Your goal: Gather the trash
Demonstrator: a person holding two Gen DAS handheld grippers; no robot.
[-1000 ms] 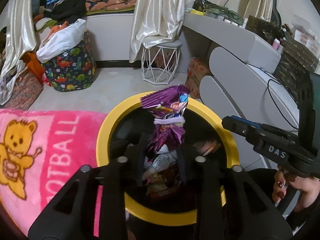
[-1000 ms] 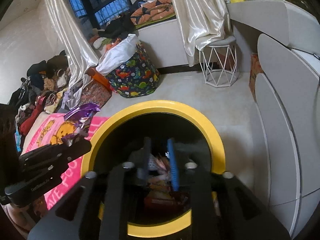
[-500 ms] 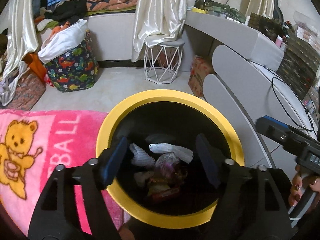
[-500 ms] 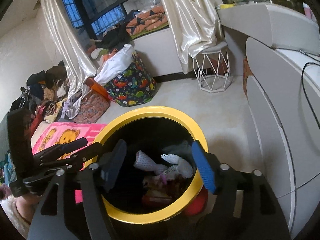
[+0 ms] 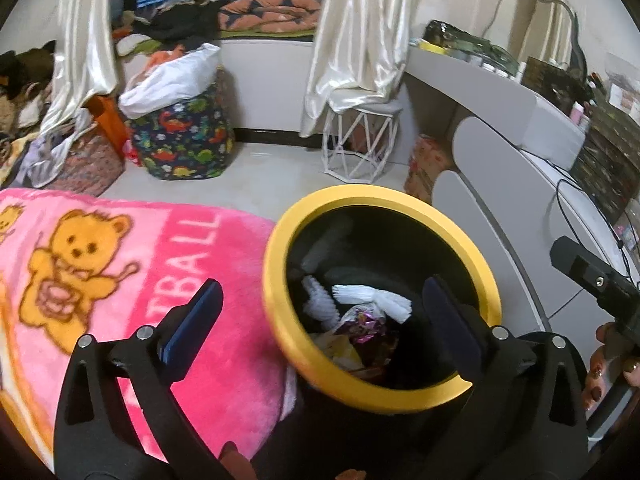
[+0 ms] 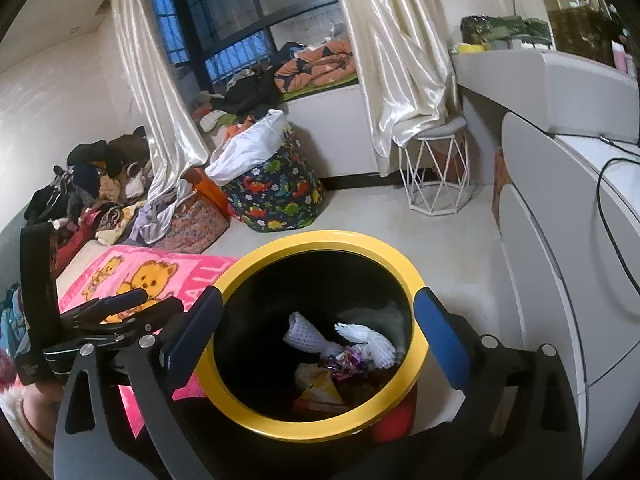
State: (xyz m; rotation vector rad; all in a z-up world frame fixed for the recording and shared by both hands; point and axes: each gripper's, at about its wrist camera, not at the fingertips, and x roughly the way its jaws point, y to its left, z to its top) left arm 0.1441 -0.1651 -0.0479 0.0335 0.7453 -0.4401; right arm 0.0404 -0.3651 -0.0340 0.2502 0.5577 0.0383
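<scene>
A black bin with a yellow rim (image 5: 276,320) stands beside the bed, also seen in the right wrist view as the bin (image 6: 240,404). Inside lie a crumpled purple wrapper (image 5: 366,318), white foam netting (image 5: 376,296) and other packets. The same wrapper (image 6: 348,360) and netting (image 6: 308,336) show from the right. My left gripper (image 5: 320,292) hovers above the bin's left edge, jaws opening wide, nothing between them. My right gripper (image 6: 319,298) hangs over the bin's mouth, jaws also opening, nothing held.
A pink blanket with a bear print (image 5: 120,280) covers the bed left of the bin. A dinosaur-print bag (image 5: 184,140) and a white wire stool (image 5: 360,148) stand on the floor behind. A grey curved desk (image 5: 500,184) runs along the right. A hand (image 5: 600,368) grips the right tool.
The left gripper let go of the purple wrapper, which now lies in the bin. Both grippers' jaws spread wide. The left gripper shifted left, toward the blanket; the right pulled back and up.
</scene>
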